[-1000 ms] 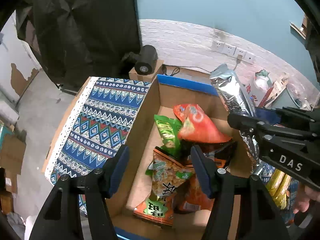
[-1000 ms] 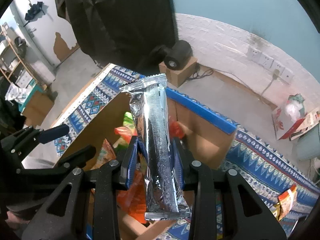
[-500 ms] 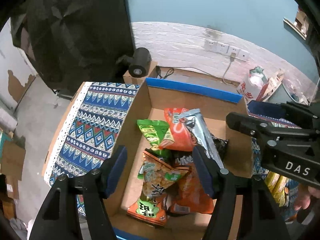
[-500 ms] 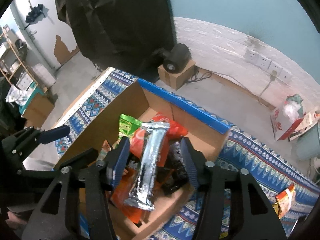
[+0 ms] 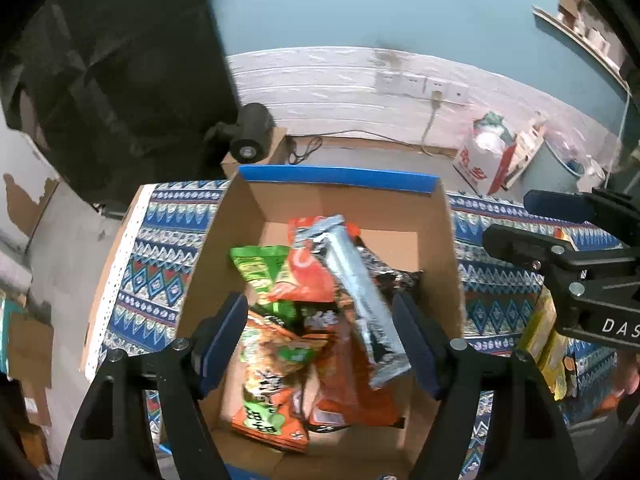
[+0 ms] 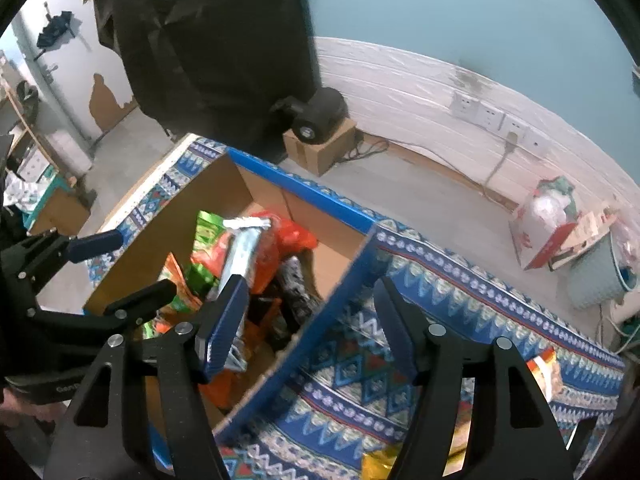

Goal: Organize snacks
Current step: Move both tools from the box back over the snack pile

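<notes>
A cardboard box (image 5: 444,240) with a blue rim stands on a patterned cloth and holds several snack bags. A long silver packet (image 5: 360,292) lies on top of the red and orange bags; it also shows in the right wrist view (image 6: 242,256). My left gripper (image 5: 320,344) is open and empty above the box. My right gripper (image 6: 304,324) is open and empty over the box's right wall (image 6: 340,280); it appears in the left wrist view (image 5: 568,232) at the right.
The blue patterned tablecloth (image 6: 460,296) covers the table. Yellow and orange snack packets lie to the right of the box (image 5: 548,340) (image 6: 544,368). A black device on a small carton (image 6: 316,120) and a red-white bag (image 6: 548,216) sit on the floor by the wall.
My right gripper opened and let go of the silver packet, which dropped onto the bags in the box. The right gripper then drew back to the right, over the cloth.
</notes>
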{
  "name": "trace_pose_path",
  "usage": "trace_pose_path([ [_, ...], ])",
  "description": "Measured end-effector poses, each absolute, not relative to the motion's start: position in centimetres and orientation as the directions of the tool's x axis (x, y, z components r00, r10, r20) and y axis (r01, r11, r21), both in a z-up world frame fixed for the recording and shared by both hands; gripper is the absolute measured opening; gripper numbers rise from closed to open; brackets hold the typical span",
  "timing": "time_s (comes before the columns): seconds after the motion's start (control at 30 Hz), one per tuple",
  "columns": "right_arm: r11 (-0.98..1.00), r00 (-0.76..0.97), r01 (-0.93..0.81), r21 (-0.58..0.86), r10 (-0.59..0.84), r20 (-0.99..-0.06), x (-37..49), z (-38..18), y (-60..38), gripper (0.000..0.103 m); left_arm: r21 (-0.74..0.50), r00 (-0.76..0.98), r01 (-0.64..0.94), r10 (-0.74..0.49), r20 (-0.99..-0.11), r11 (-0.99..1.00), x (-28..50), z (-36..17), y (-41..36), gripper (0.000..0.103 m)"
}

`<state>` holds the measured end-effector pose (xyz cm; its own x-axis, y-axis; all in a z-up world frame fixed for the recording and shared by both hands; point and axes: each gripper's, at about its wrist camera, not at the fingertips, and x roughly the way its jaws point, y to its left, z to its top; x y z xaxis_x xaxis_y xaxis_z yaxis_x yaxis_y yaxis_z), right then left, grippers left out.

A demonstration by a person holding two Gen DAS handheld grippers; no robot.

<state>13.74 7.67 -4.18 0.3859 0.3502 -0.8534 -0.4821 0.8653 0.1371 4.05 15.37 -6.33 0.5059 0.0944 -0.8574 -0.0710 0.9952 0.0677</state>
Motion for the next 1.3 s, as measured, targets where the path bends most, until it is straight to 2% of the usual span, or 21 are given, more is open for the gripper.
trace_pose_path([
  [0.63,0.919,0.434,-0.389,0.066,0.246,-0.867,12.4,-4.5,-2.3,0.078,0.123,0.51,0.111,0.05,-0.858,0.986,5.3,-6.7,6.3,0.076],
  [1.3,0.975,0.413,-0.219,0.029,0.12,-0.903,11.0,-7.1,-14.3,0.08,0.182,0.49,0.286,0.019,-0.872,0.941,6.9,-8.3,-2.7,0.077],
])
